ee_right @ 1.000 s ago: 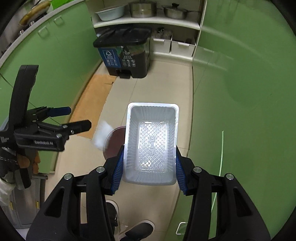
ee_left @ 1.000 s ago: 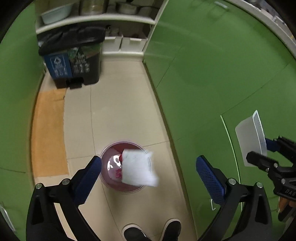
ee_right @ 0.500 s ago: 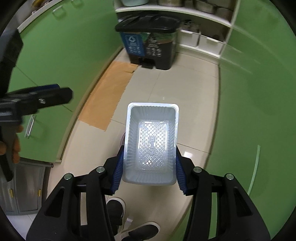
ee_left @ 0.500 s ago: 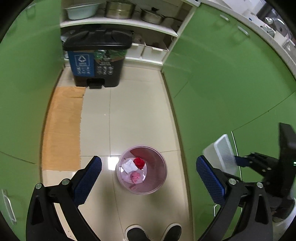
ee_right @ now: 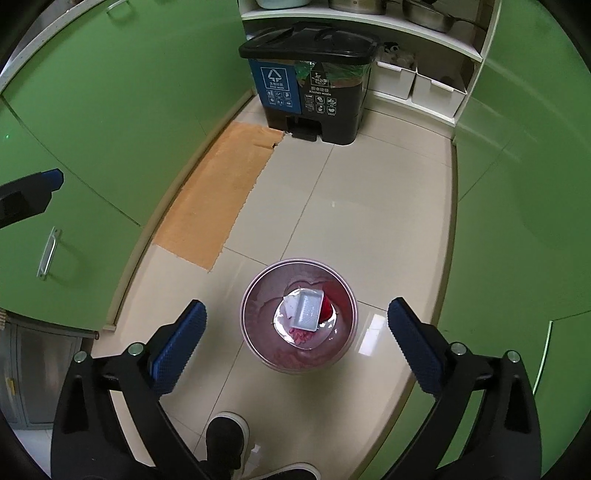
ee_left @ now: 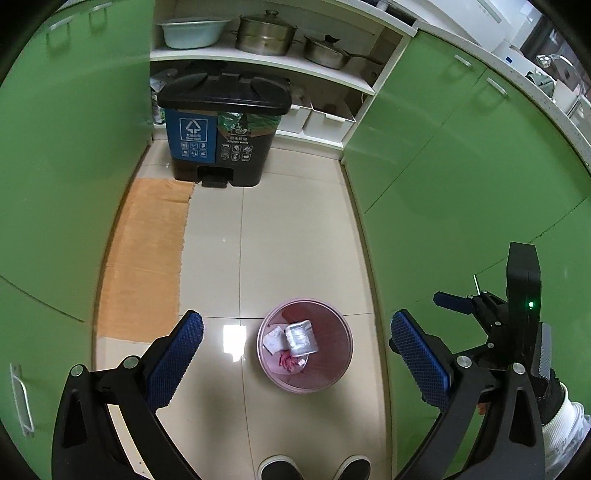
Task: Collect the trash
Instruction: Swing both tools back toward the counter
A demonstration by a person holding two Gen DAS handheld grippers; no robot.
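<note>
A pink round waste bin (ee_left: 338,376) (ee_right: 255,332) stands on the tiled floor below both grippers. A clear plastic tray (ee_left: 301,336) (ee_right: 307,309) lies inside it on white paper (ee_left: 273,339) and red scraps (ee_right: 327,306). My left gripper (ee_left: 295,354) is open and empty above the bin. My right gripper (ee_right: 295,339) is open and empty, right over the bin; it also shows at the right of the left wrist view (ee_left: 491,317).
A black two-part pedal bin (ee_left: 221,129) (ee_right: 310,81) stands at the far wall under shelves with pots (ee_left: 266,33). An orange mat (ee_left: 147,254) (ee_right: 221,195) lies left. Green cabinets (ee_left: 461,166) line both sides. The person's shoes (ee_left: 314,467) are below.
The right gripper opened and let go of the clear tray, which now lies in the pink bin. The white paper dropped by the left gripper also landed there.
</note>
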